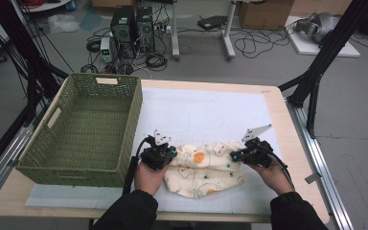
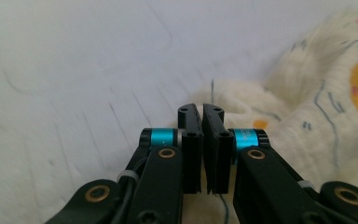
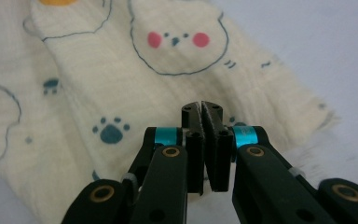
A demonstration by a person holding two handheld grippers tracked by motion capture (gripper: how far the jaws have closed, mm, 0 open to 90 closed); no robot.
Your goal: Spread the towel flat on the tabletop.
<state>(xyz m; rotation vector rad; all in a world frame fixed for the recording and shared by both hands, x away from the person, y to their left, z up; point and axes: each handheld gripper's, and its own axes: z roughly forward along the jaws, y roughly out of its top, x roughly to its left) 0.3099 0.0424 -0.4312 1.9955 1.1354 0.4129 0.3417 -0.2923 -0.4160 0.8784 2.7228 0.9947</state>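
Cloth (image 1: 203, 168), cream with printed animal faces, paw marks and orange patches, lies crumpled on the white mat (image 1: 206, 115) of the counter (image 1: 287, 129), stretched between the two tools. The left tool (image 1: 172, 154) sits at the cloth's left end and the right tool (image 1: 233, 155) at its right end, each held in a hand (image 1: 148, 177) coming up from the near edge. In the left gripper view the left tool (image 2: 201, 112) has its jaws brought together with only a thin slit between them; the cloth's edge (image 2: 242, 100) lies directly ahead of and under the tips, and a thin thread runs down between the jaws, so it seems pinched on the cloth's edge, though the pinch itself is hard to make out. To the right of this tool the cloth (image 2: 335, 102) bunches up in soft folds; to its left lies bare mat (image 2: 74, 84). In the right gripper view the right tool (image 3: 201, 108) is likewise closed, its tips meeting on the cloth (image 3: 121, 84), which spreads ahead and to its left, with a bear face (image 3: 177, 39) printed straight ahead and a paw print (image 3: 111, 130) just left of the jaws. Bare mat (image 3: 317, 46) lies to this tool's right. A green basket (image 1: 84, 129) stands on the counter well to the left of the left tool, apart from the cloth.
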